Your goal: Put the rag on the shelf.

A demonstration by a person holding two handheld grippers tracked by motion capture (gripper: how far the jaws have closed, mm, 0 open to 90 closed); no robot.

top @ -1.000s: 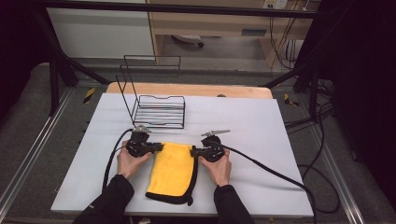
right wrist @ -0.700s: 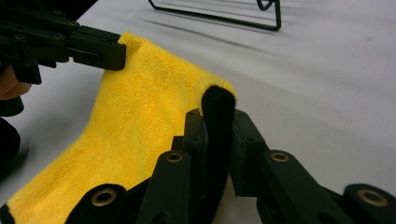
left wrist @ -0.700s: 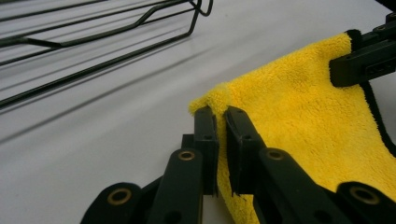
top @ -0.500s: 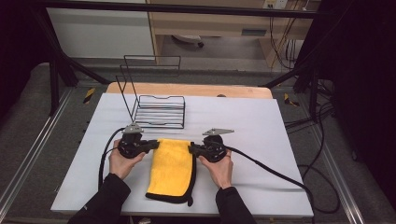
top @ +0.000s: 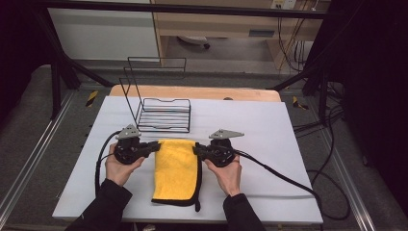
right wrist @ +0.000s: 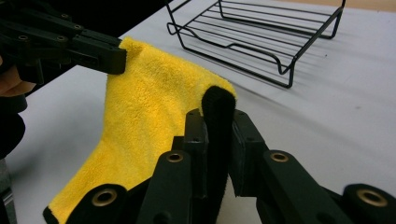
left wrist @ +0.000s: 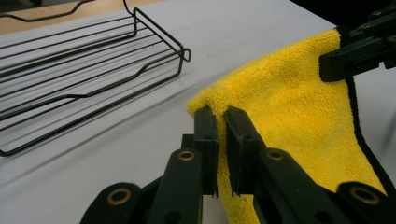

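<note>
White table [top: 269,130], wire rack [top: 162,114] at its far side.
Left gripper [left wrist: 221,122] and right gripper [right wrist: 217,122] each clamp a far corner of the yellow cloth [top: 177,168].

Black wire rack [top: 161,114] at table [top: 269,125] far side — empty; wooden board [top: 192,92] behind, cables [top: 332,139] right.

Overhead forward-down; two close jaw-level views
</note>
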